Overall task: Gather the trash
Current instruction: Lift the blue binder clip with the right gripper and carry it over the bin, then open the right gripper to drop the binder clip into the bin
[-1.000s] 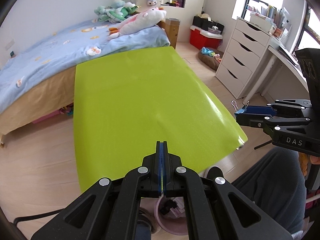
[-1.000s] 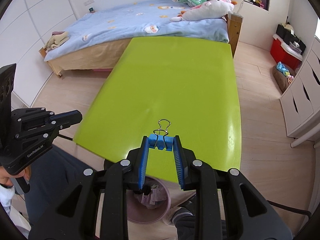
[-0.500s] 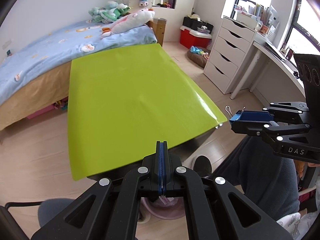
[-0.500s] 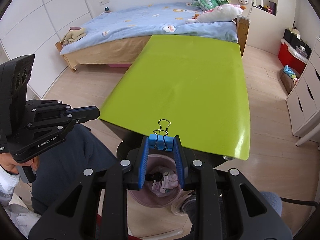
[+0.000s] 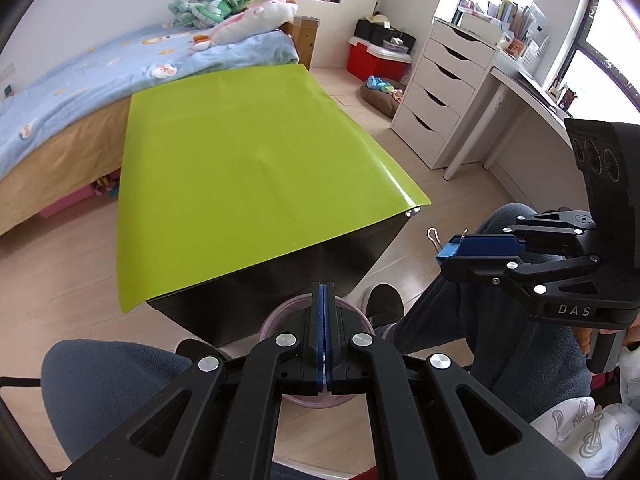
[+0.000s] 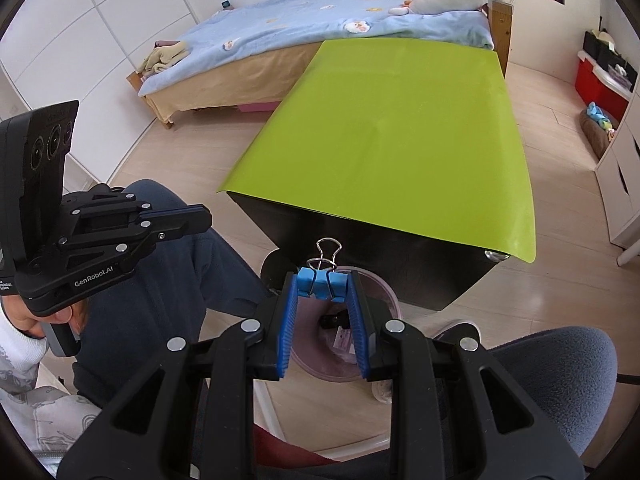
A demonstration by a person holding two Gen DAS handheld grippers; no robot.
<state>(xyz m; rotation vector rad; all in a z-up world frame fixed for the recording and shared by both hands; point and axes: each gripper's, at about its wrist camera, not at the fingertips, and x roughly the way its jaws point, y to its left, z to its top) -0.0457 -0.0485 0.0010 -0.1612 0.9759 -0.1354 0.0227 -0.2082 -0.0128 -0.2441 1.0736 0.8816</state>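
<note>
The right gripper (image 6: 322, 286) pinches a blue binder clip (image 6: 321, 281) between its fingertips, wire handles pointing forward, above a pink trash bin (image 6: 386, 292) on the floor that holds scraps. The left gripper (image 5: 324, 300) has its fingers pressed together on nothing. Beyond both lies the green worktop (image 6: 400, 132), with a bed (image 6: 280, 32) behind it.
</note>
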